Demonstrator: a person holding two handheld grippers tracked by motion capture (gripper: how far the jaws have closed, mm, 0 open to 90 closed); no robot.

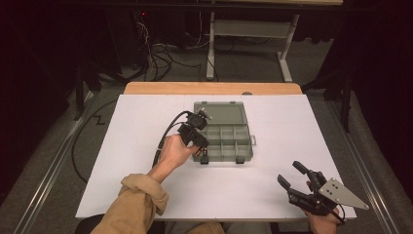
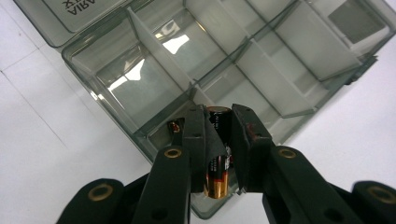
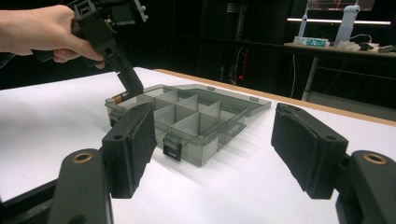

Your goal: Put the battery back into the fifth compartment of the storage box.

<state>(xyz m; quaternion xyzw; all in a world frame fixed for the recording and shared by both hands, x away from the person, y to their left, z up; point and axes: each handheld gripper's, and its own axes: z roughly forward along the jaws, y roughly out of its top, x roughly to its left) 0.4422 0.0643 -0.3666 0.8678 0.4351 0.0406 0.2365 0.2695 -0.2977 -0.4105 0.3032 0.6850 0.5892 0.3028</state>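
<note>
**Over the organizer's front-left compartment, a battery held**

At the table's middle we see our left gripper (image 1: 202, 146) clamp a battery (image 2: 217, 161) above the compartment organizer box (image 1: 234, 141). Near the table's front-right corner, our right gripper (image 1: 292, 176) rests, jaws wide, holding nothing.

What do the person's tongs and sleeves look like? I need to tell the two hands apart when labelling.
Both tongs are black, with two flat padded jaws and brass-coloured rivets. The left tongs trail a black cable, and that arm wears a tan sleeve bunched at the cuff. The right tongs carry a grey three-cornered plate with small holes.
</note>
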